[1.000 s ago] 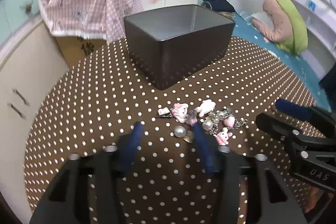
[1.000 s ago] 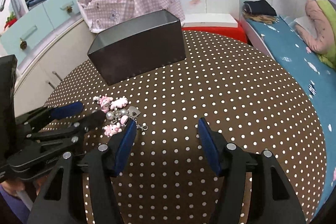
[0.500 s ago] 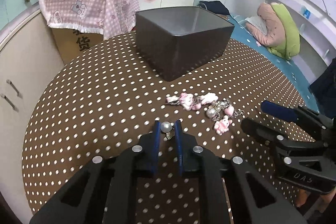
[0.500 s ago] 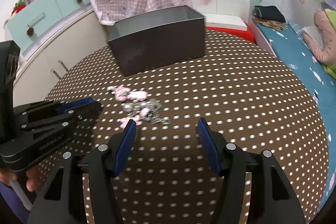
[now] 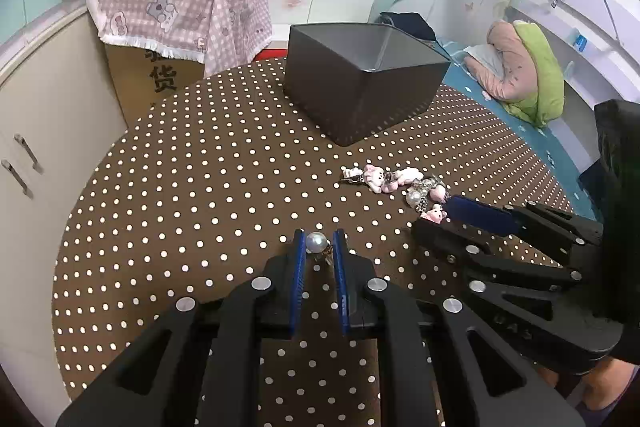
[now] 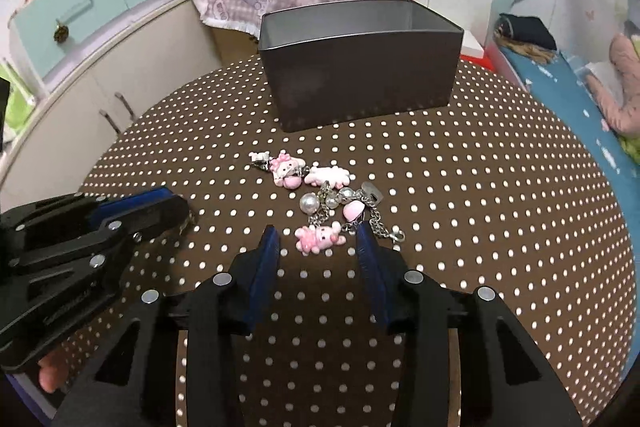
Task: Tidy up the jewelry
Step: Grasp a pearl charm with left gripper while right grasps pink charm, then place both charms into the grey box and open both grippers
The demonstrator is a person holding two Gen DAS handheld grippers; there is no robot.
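My left gripper (image 5: pixel 318 242) is shut on a pearl earring (image 5: pixel 316 243) and holds it just above the brown polka-dot table (image 5: pixel 200 187). It shows in the right wrist view (image 6: pixel 176 209) at the left. A pile of pink charms, pearls and chain (image 6: pixel 320 199) lies mid-table, also seen in the left wrist view (image 5: pixel 404 187). My right gripper (image 6: pixel 318 241) is open, its fingers on either side of a pink bunny charm (image 6: pixel 318 237) at the pile's near edge. A dark grey box (image 6: pixel 360 71) stands open behind the pile.
A pink checked cloth (image 5: pixel 180 7) covers a cardboard box beyond the table's far left edge. White cabinets (image 6: pixel 80 99) stand to the left. A blue bed with a pink and green cushion (image 5: pixel 528 75) is on the right.
My left gripper closed on the pearl earring and drew it back from the pile. My right gripper moved left and forward to the pile, its fingers now around the pink bunny charm.
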